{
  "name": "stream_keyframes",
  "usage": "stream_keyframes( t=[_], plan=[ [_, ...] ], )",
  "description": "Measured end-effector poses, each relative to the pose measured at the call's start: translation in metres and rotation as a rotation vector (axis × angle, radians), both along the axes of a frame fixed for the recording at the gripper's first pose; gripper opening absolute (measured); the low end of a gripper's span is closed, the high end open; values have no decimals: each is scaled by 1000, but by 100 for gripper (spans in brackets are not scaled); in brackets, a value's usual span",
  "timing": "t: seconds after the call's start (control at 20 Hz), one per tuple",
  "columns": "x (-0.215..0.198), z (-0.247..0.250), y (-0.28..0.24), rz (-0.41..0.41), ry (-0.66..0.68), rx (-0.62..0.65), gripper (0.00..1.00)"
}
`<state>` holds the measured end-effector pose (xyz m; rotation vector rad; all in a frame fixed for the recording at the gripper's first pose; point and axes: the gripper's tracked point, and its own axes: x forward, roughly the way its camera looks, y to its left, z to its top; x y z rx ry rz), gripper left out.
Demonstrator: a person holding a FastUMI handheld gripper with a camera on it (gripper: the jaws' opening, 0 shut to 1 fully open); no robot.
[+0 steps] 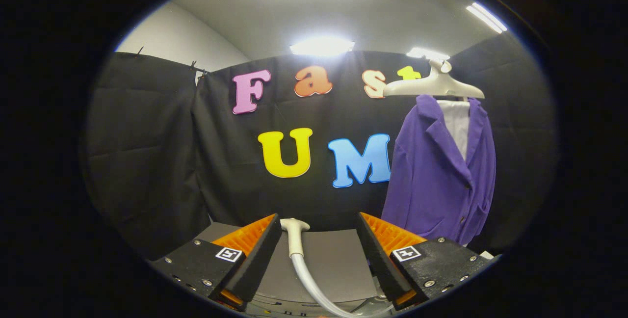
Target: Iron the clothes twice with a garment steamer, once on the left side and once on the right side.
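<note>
1. The gripper (319, 239) is held level, pointing at the booth wall (147, 161), its fingers spread wide apart and gripping nothing.
2. The steamer (294, 237) lies on the grey table (338, 264) between the fingers, nearer the left one, head towards the wall; it touches neither finger.
3. Its hose (314, 288) curves back under the gripper.
4. The purple jacket (441, 175) hangs over a white shirt (458, 126) on a pale hanger (434, 87), beyond the right finger.
</note>
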<state>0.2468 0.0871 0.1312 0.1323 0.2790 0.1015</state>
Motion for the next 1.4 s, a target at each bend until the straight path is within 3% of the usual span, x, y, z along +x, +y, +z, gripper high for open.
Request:
stream_keyframes(
  t=[0.45,0.75,1.0,1.2,1.4],
  plan=[
    [104,-84,51,25,293,30,94],
    [145,-146,70,36,464,43,93],
    [154,-191,91,66,603,124,93],
    [155,-217,91,71,672,112,90],
    [149,-243,95,84,746,102,78]
  ],
)
